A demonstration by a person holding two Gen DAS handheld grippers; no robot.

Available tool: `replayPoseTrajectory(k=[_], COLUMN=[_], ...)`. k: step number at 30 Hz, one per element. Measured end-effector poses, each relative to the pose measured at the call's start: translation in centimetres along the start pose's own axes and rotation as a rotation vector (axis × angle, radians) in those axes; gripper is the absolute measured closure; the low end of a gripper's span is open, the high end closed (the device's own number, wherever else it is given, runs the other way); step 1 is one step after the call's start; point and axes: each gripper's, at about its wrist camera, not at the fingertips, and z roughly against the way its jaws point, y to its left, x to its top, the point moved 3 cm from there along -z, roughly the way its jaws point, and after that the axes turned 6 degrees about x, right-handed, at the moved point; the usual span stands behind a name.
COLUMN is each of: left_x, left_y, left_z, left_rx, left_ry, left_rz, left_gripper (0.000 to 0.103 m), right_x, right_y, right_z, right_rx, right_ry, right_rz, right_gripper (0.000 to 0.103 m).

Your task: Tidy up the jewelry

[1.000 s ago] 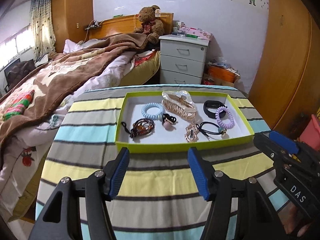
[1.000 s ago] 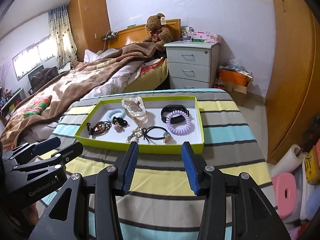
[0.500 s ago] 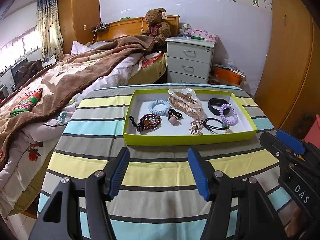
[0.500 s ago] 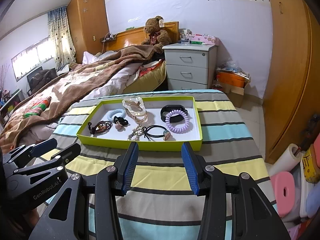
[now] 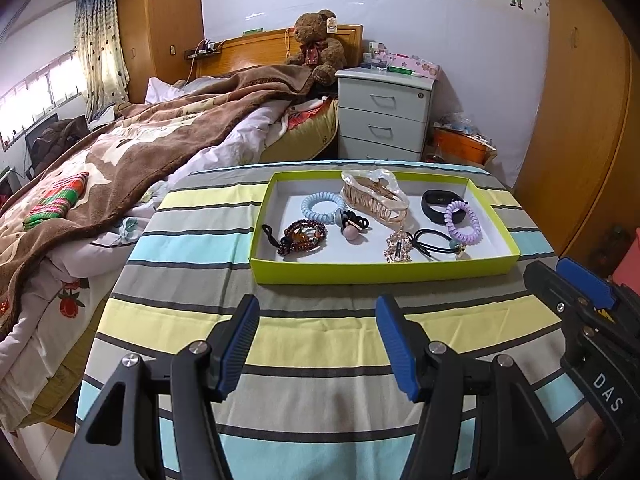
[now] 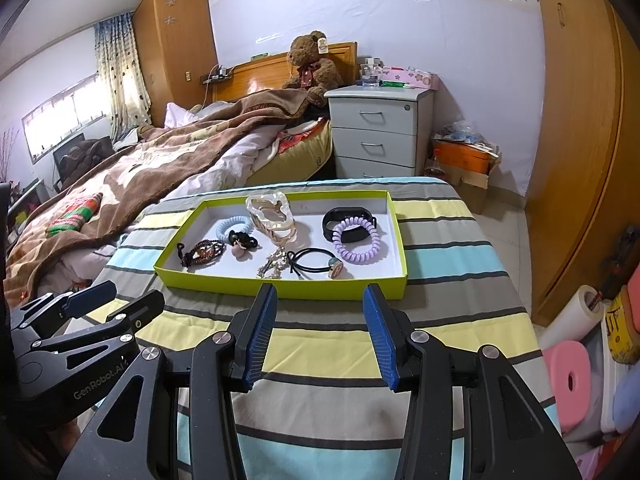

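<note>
Two grippers, both hovering over a striped tablecloth [image 5: 320,332] with jaws parted and nothing between them. Left gripper [image 5: 316,344] low and central, short of a shallow lime-green tray [image 5: 380,270]; bare cloth between fingertips and the tray's near wall. Right gripper [image 6: 320,330] closer in, fingertips just at the tray's near edge. Inside the tray, all apart from either claw: purple coil bracelet [image 6: 356,240] and black band [image 6: 346,216] toward the right, clear hair claw [image 6: 272,216] at the back, blue coil tie [image 6: 234,226], beaded bracelet [image 6: 204,250] at the left, black hair tie [image 6: 314,262] near the front. Open cloth on both sides of the tray; bed [image 5: 120,152] along the table's left edge.
</note>
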Motion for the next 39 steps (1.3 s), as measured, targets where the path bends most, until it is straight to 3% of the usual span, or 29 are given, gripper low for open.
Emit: replayPoseTrajectory(k=[39], left_x=[-0.19], left_y=[0.36], left_z=[0.24], left_rx=[0.002], left_ry=[0.004], left_rz=[0.013], left_gripper=[0.040], right_x=[-0.05], right_y=[0.32], right_z=[0.04], right_rx=[0.001], right_ry=[0.002], right_rz=[0.003], right_gripper=[0.057])
